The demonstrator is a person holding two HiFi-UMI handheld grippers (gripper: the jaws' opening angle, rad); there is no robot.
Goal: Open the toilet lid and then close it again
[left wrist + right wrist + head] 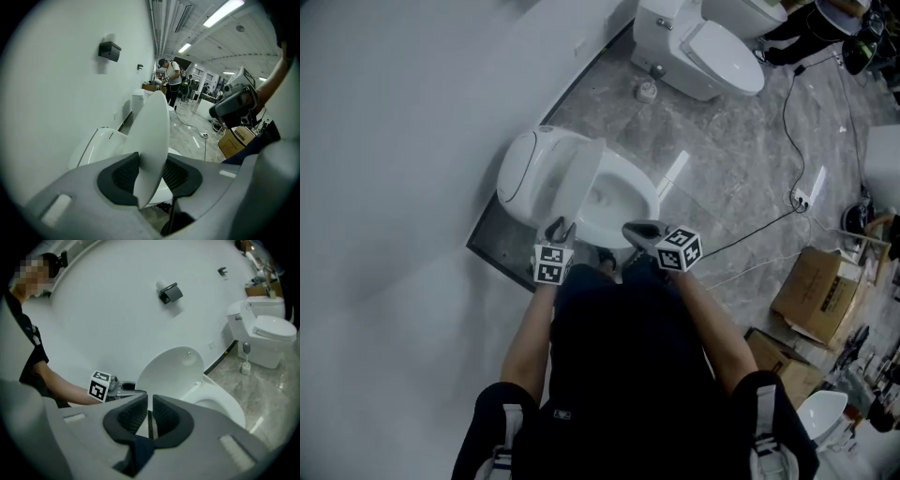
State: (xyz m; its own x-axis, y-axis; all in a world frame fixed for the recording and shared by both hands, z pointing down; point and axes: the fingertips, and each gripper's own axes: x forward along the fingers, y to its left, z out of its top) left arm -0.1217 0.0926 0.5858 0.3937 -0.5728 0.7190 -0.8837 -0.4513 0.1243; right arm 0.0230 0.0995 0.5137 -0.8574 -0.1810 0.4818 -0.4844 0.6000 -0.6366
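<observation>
The left gripper (560, 228) has its jaws apart around the edge of the raised white plastic toilet lid (152, 131) (nearly upright above the white ceramic bowl (645, 194)), while the right gripper (149, 413) is empty, its jaws barely parted.

Grey floor (722, 159) carries toilet (530, 173), cable (786, 117) (cardboard boxes (816, 295), seemingly).

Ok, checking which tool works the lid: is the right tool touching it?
Apart. Head view: right tool sits at the front of the bowl, which shows between it and the raised toilet lid.
</observation>
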